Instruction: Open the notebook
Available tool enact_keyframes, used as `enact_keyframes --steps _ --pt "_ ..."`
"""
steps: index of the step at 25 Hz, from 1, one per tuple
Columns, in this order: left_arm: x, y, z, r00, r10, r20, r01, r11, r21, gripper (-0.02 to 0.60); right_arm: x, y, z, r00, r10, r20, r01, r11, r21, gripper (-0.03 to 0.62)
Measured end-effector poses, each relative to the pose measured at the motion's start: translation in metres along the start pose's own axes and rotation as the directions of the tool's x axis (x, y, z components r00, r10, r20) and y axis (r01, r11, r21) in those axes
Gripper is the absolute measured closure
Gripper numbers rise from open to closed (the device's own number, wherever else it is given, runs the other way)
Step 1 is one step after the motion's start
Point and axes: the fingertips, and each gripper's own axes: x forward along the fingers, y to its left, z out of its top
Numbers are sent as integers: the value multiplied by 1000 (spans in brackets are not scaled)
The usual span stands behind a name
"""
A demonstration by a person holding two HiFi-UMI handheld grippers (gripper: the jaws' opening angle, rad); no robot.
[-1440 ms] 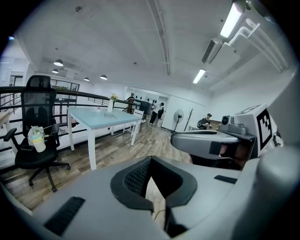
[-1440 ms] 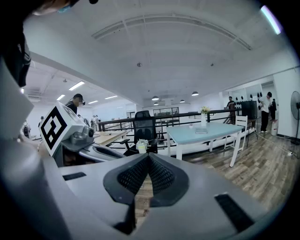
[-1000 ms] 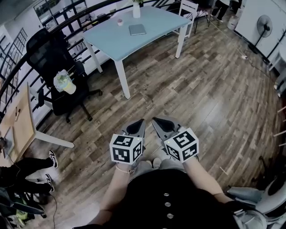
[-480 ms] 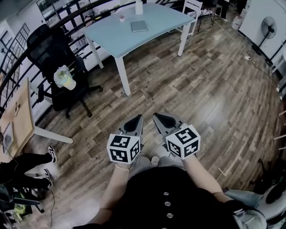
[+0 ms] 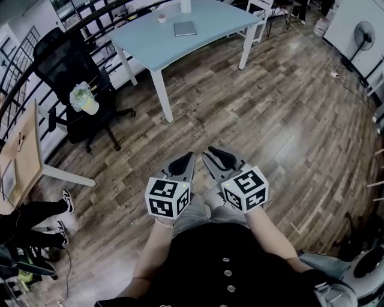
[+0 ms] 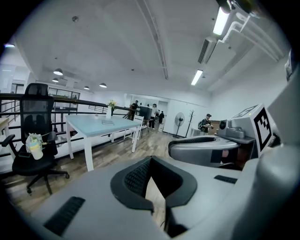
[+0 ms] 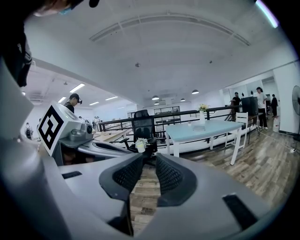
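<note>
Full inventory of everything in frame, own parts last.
table: 1, light blue, far ahead
notebook: 1, grey, closed, on table
cup: 1, small, on table
vase: 1, white, on table
office chair: 1, black, left of table
flower pot: 1, yellowish, on chair seat
desk: 1, wooden, far left
fan: 1, standing, right side
left gripper: 1, grey, shut, empty
right gripper: 1, grey, jaws just been opening, nothing between

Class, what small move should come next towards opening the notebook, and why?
Probably step toward the blue table: the closed notebook lies on it, far from the shut left tongs and the right tongs, which have just been opening, empty.
</note>
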Motion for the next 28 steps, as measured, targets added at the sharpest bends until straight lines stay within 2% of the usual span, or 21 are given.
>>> enact_keyframes --steps 5,9,12,19,23,28 --pt "7 -1 -5 1000 -10 -6 9 999 -40 565 2 -12 -10 999 -22 -39 22 1000 -6 466" --pt "19 19 -5 999 7 -33 -9 998 -67 565 16 -24 -8 999 -33 -43 33 999 0 451" --pt "30 31 5 1000 3 -18 -4 995 -96 565 27 -39 -3 998 -59 -39 59 998 -1 436" --pt "71 75 28 1000 -5 -20 3 996 -85 565 73 -72 19 996 -84 -15 84 996 9 436" --pt "99 105 40 999 -23 -46 19 996 -88 565 113 -92 28 997 -75 -19 75 996 37 436" --pt "129 145 66 999 -36 -40 32 996 -87 565 159 -112 48 997 -76 -21 77 996 34 436"
